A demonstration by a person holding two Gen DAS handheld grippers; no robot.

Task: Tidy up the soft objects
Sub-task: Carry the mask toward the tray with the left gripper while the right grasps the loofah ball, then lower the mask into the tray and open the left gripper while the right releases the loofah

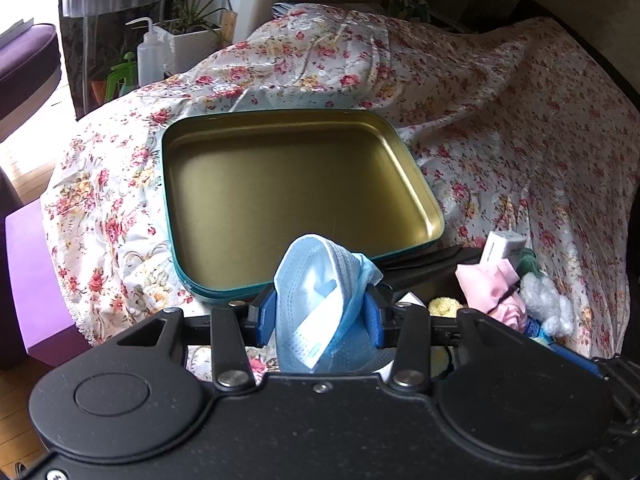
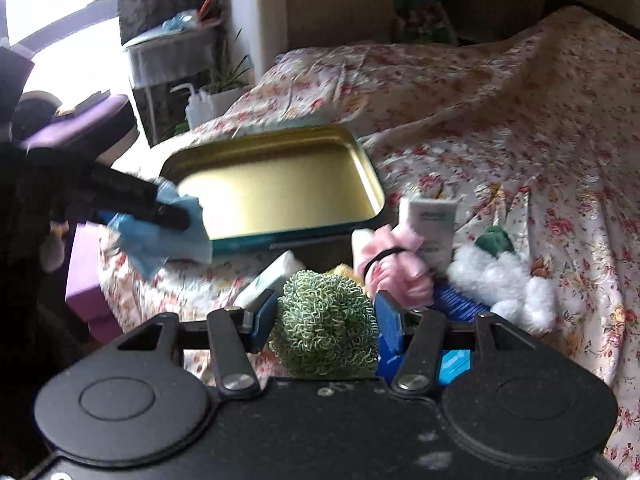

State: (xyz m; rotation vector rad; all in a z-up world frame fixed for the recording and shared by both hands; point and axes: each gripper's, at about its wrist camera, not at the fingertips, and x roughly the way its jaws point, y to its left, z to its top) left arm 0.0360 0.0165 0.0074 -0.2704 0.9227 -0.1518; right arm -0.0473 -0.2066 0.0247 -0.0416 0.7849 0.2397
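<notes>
The left gripper point(image 1: 326, 312) is clenched on a crumpled pale-blue pleated paper face mask point(image 1: 320, 304), which fills the lower centre of the left wrist view and bulges above the blue finger pads point(image 1: 267, 316). Just past it, in the middle of that frame, sits the shallow rectangular tin with a teal outside and a bare gold inside point(image 1: 416, 184), resting on the rose-printed satin cloth point(image 1: 520, 128). In the right wrist view the right gripper point(image 2: 326, 320) is closed around a round scouring ball of curly green-and-white loops point(image 2: 326, 320) at lower centre, while the mask shows at the left edge, touching or just short of the tin's near-left rim; blur keeps that from being settled. The likeliest slip is the mask being let go too early: it is light and springy, so it could land on the rim and slide onto the cloth. Both tools heading for the same tin could also knock together. The tin rests on slippery, rumpled fabric, so a nudge from either gripper may shift or tip it. At the lower right a pile of pink ruffled cloth point(image 2: 394, 268), white fluff point(image 2: 508, 280) and a white tube point(image 2: 430, 220) lies near the right gripper and could be dragged along.
</notes>
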